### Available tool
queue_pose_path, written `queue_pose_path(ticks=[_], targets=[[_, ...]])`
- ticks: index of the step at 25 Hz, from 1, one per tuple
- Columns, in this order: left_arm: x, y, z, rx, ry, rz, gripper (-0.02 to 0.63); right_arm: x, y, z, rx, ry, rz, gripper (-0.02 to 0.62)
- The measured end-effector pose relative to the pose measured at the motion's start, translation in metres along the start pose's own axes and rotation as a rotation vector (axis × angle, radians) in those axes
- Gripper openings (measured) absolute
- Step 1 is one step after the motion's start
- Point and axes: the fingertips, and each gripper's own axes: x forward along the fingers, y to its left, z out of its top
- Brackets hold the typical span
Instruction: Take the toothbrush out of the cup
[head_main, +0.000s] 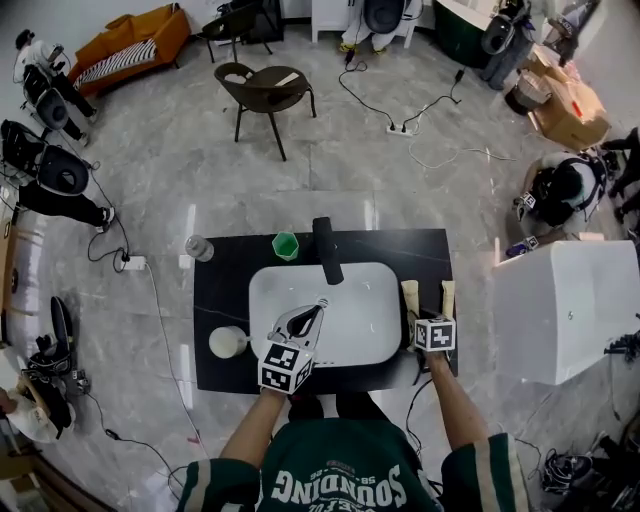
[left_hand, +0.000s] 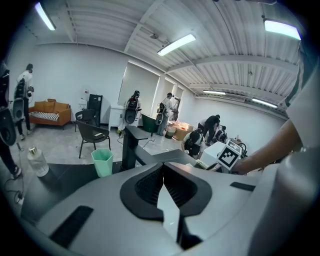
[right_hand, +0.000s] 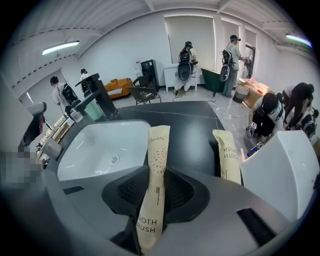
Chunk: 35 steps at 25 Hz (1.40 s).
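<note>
A paper-wrapped toothbrush (right_hand: 157, 155) stands up between the jaws of my right gripper (right_hand: 155, 186), which is shut on it. In the head view this gripper (head_main: 420, 318) hovers over the right side of the black countertop (head_main: 225, 290), with the packet (head_main: 410, 297) sticking out ahead. A second wrapped toothbrush (right_hand: 227, 155) (head_main: 447, 297) lies on the counter just to its right. My left gripper (head_main: 320, 305) (left_hand: 162, 167) hangs over the white sink (head_main: 370, 300), jaws together and empty. A green cup (head_main: 286, 245) (left_hand: 102, 161) stands behind the basin, with nothing showing in it.
A black faucet (head_main: 327, 250) (left_hand: 131, 145) rises behind the sink. A clear bottle (head_main: 198, 247) (left_hand: 37, 161) stands at the back left corner and a white cup (head_main: 228, 342) at the left. A white cabinet (head_main: 570, 310) sits right of the counter. People and chairs are beyond.
</note>
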Motion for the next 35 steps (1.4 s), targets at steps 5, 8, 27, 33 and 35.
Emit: queue_pose_path(ticks=[5,8,27,33,35], targets=[[-0.001,0.004,-0.004,-0.003,0.006,0.002,0.011,0.005,-0.003,-0.004,0.014,0.012,-0.008,0.127],[-0.002,0.003,-0.005,-0.002,0.012,-0.001,0.011,0.006,-0.003,-0.005,0.022,0.008,-0.007,0.166],[-0.034,0.004,0.000,0.038,-0.020,-0.022,0.011,-0.051,0.034,0.034,0.060,-0.262,-0.098,0.064],[-0.052,0.003,0.005,0.049,-0.038,-0.026,0.011,-0.067,0.086,0.039,-0.023,-0.307,-0.027,0.048],[-0.058,0.003,0.004,0.050,-0.042,-0.026,0.011,-0.075,0.105,0.044,-0.037,-0.352,0.010,0.046]])
